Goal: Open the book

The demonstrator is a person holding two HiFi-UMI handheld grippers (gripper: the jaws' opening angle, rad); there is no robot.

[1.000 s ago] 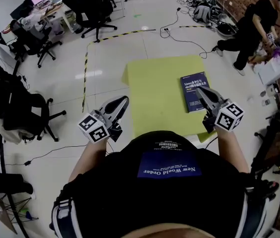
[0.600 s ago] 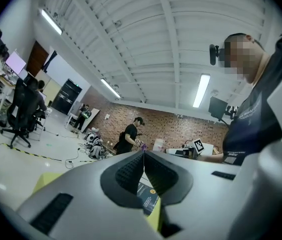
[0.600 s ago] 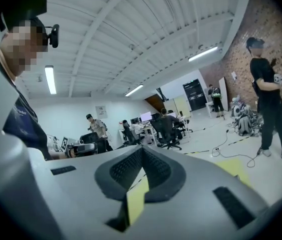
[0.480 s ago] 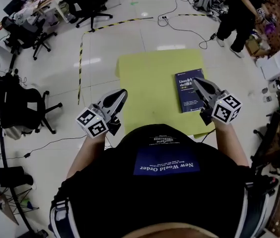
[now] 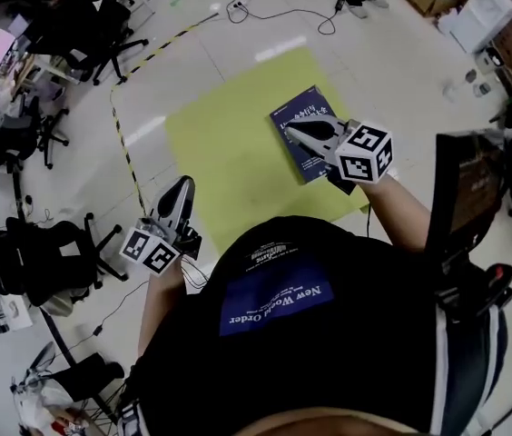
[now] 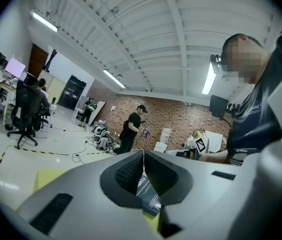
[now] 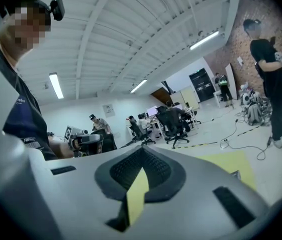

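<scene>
The yellow-green worktop (image 5: pixel 229 143) carries a dark blue book (image 5: pixel 297 105), lying shut and cover up on the worktop's far right part. The right claw (image 5: pixel 294 126), clenched and empty, hangs over that same part, probably lined up to work at the cover's edge. The left claw (image 5: pixel 186 183), also clenched on nothing, hovers off the worktop's near left edge.

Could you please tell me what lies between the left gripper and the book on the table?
Nothing but bare yellow-green tabletop: in the head view, the stretch from the left gripper to the book holds no other object.
</scene>
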